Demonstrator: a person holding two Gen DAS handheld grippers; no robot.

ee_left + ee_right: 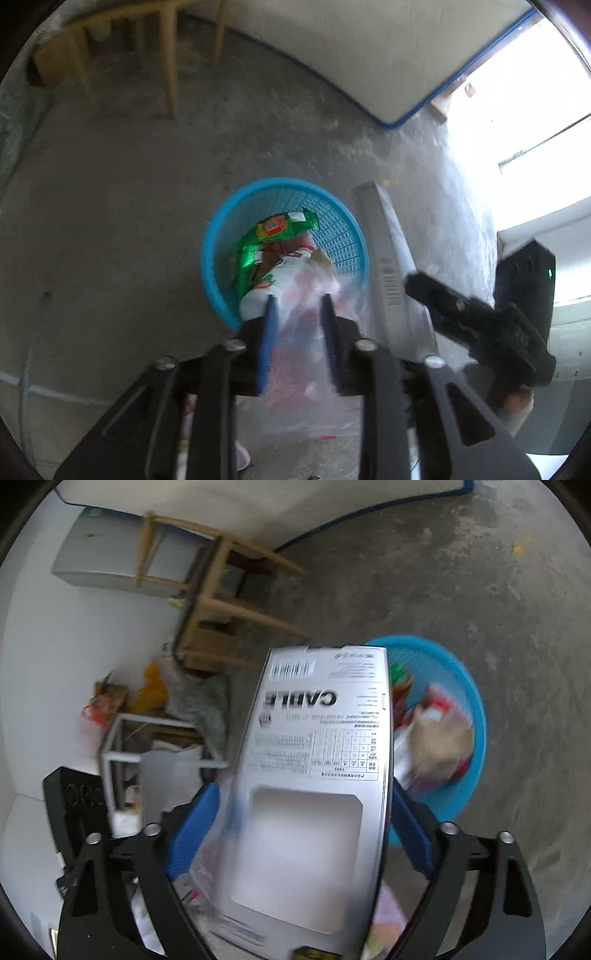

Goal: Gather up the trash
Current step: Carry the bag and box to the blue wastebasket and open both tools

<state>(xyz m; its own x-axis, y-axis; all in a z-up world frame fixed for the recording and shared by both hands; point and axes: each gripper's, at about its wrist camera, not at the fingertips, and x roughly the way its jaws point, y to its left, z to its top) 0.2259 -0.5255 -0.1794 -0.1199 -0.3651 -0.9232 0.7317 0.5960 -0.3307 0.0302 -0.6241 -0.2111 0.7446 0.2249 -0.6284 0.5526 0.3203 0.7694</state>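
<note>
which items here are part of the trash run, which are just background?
Job:
- blue basket
- green wrapper in it
- clear plastic bag between the left gripper fingers
- silver CABLE box between the right gripper fingers

Background:
- wooden chair
- grey appliance
- white frame

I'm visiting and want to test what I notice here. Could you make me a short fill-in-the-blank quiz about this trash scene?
1. The trash basket on the floor is coloured ____.
2. The big word printed on the grey box between the right gripper's fingers is ____.
3. A shiny ____ snack wrapper lies inside the basket.
4. Between the left gripper's fingers is a clear plastic ____.

Missing words: blue; CABLE; green; bag
</note>
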